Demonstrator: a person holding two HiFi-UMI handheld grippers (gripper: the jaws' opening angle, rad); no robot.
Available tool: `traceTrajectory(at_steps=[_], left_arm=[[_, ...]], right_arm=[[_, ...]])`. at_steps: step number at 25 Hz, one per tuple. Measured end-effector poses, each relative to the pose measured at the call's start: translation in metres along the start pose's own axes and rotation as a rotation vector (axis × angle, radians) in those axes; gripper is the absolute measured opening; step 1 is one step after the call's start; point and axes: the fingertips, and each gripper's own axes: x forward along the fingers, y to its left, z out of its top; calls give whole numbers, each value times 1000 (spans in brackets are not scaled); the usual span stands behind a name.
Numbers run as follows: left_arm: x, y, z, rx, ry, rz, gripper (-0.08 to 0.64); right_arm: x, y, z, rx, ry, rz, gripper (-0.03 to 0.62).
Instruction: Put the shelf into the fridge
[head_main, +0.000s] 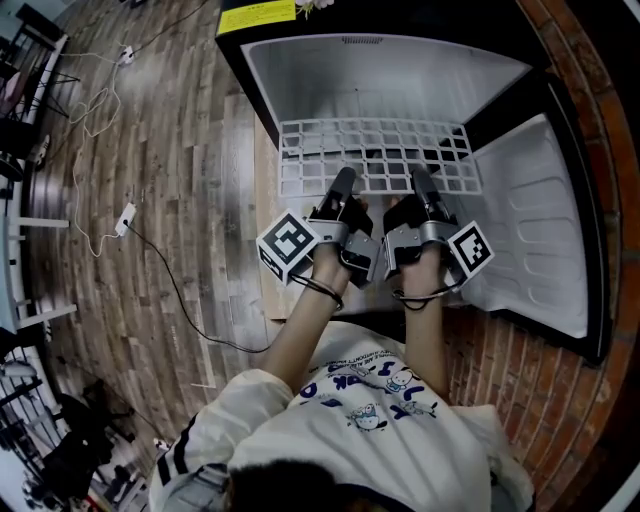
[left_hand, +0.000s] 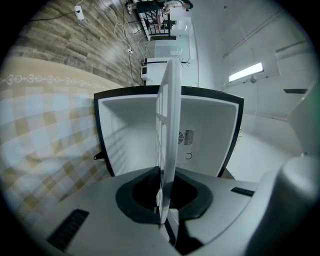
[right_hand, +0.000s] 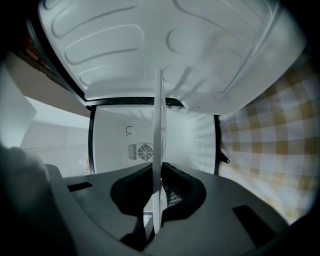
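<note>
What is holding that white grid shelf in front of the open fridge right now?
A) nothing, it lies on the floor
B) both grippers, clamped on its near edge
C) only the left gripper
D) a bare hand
B: the left gripper and the right gripper are each shut on the near edge of the shelf, and each gripper view shows that thin edge pinched between the jaws.

The flat white wire grid shelf lies level, partly inside the small black fridge, whose door is open.
</note>
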Motion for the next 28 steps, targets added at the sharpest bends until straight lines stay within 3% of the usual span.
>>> traceTrajectory(at_steps=[28], left_arm=[[-6,-2,6,1,-95,8,40]], right_arm=[[5,4,-7,-14,86,-2,41]])
